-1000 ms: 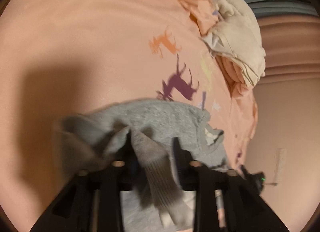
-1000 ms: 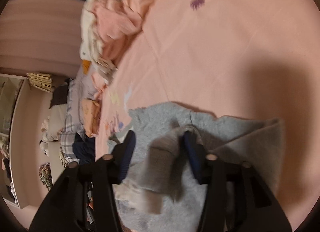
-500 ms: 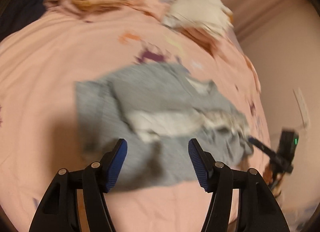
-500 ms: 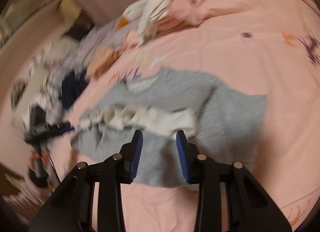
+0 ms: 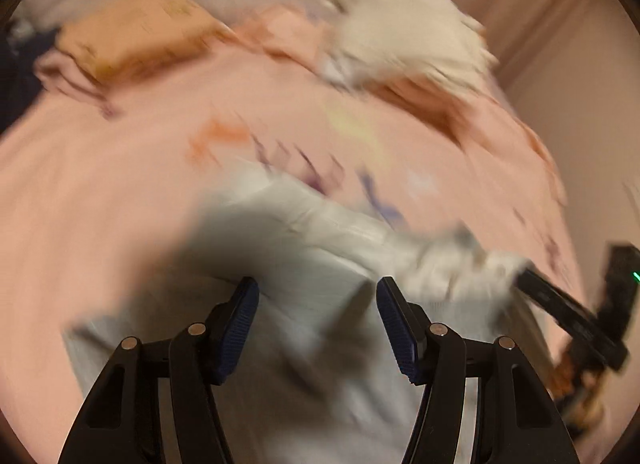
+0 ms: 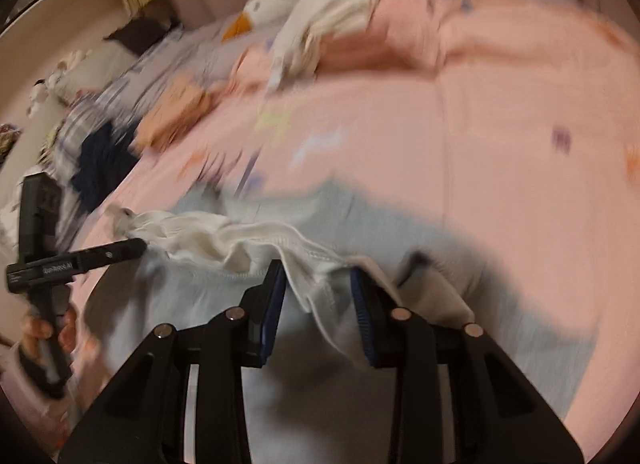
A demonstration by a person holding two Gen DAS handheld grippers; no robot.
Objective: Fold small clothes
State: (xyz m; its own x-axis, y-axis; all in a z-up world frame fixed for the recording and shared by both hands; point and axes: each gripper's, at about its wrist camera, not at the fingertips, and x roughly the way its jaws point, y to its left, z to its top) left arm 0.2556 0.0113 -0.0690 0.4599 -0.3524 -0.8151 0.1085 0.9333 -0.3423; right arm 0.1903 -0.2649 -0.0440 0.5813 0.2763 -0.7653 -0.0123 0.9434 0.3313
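Observation:
A small grey top lies on the pink bedsheet, partly folded, with a pale inner band across it. My left gripper is open just above the garment's near half, nothing between its pads. My right gripper is open with a raised pale fold of the top lying between its fingers, not clamped. The left gripper's fingers show in the right wrist view at the garment's left end; the right gripper shows in the left wrist view at its right end. Both views are motion-blurred.
A white goose plush and a heap of pink and cream clothes lie at the far side of the bed. A folded orange garment and dark blue clothes lie at the far left.
Both grippers let go of the grey sleeves, pulled back, then came down over the garment again. The sleeves now lie folded inward across the top.

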